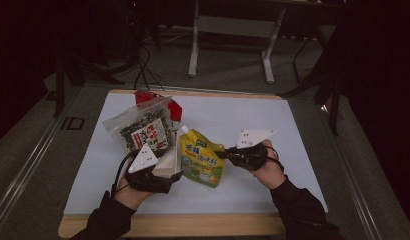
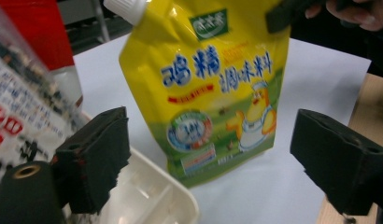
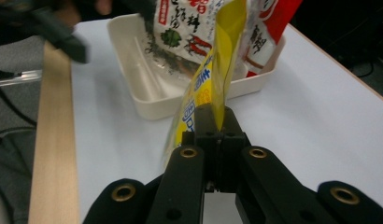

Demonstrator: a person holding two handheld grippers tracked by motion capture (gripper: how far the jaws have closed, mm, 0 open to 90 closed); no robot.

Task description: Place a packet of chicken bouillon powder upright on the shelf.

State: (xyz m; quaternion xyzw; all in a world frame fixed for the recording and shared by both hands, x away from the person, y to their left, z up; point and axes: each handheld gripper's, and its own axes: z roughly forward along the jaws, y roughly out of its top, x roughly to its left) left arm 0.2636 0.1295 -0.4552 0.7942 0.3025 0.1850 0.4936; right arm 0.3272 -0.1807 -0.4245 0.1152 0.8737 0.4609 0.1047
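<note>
A yellow spouted pouch [image 1: 202,160] with a white cap stands upright just right of a white tray [image 1: 168,165]. My right gripper [image 1: 222,154] is shut on the pouch's right edge; in the right gripper view its jaws [image 3: 216,126] pinch the yellow film [image 3: 222,56]. My left gripper [image 1: 165,176] hovers at the tray's near end, open. In the left gripper view its two pads [image 2: 213,158] stand wide apart with nothing between them, facing the pouch [image 2: 213,88] farther off.
In the tray [image 3: 129,60] lean a clear bag of dark seaweed [image 1: 143,127] and a red and white packet [image 1: 173,110]. The white mat [image 1: 273,125] covers the table, with a wooden edge [image 1: 193,225] at the front. Table legs and cables stand on the floor behind.
</note>
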